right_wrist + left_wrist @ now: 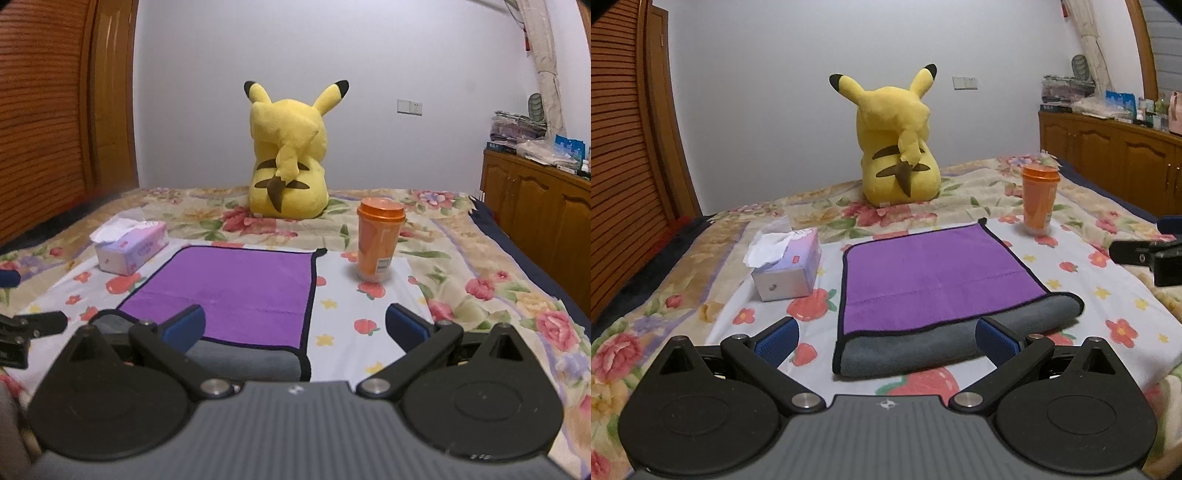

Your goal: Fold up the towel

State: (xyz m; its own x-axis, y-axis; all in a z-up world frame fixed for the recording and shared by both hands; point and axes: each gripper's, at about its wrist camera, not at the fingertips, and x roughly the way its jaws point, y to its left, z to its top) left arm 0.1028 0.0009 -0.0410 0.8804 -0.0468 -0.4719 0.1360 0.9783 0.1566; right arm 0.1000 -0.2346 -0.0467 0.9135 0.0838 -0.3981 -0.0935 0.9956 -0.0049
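A purple towel (pixel 934 273) with black trim lies on the floral bed sheet, folded once, its grey underside showing along the rolled near edge (pixel 916 350). It also shows in the right wrist view (pixel 236 291). My left gripper (pixel 886 341) is open, just in front of the towel's near edge, holding nothing. My right gripper (pixel 295 328) is open over the towel's near right corner, holding nothing. The right gripper's body shows at the right edge of the left wrist view (pixel 1148 254).
A tissue box (pixel 786 262) stands left of the towel. An orange lidded cup (pixel 1038 197) stands at its far right corner. A yellow Pikachu plush (pixel 895 144) sits behind. A wooden cabinet (pixel 1115 155) stands right of the bed, a slatted wooden door (pixel 624 147) left.
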